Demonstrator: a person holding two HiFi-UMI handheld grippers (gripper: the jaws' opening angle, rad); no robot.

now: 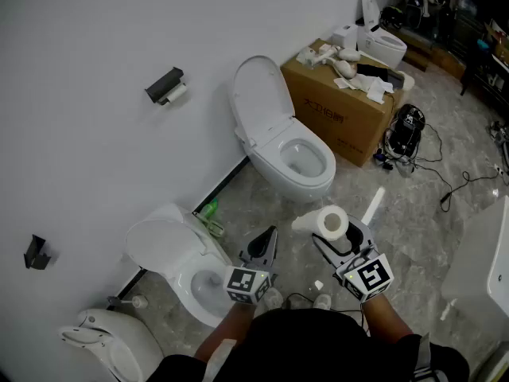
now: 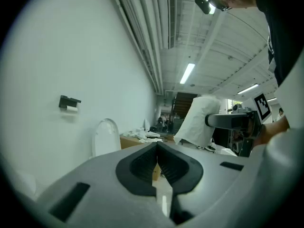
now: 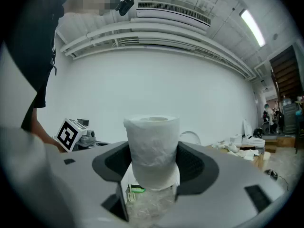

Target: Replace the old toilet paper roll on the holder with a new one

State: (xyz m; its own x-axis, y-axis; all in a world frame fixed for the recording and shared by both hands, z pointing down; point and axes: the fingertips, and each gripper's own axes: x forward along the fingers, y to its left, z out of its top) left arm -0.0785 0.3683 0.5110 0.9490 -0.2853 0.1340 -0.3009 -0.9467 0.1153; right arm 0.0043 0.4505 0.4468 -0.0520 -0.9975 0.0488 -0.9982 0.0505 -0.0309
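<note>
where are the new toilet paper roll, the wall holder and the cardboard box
new toilet paper roll (image 3: pixel 152 148): right gripper view, its curved side
wall holder (image 1: pixel 163 83): head view, its black cover
cardboard box (image 1: pixel 330 111): head view, its printed face

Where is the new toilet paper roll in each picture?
Head view: the new toilet paper roll is low and middle, held in the right gripper.
Left gripper view: right of centre, against the ceiling.
Right gripper view: dead centre, upright, squeezed between the pads.
Shared landmark: the cardboard box by the wall.
</note>
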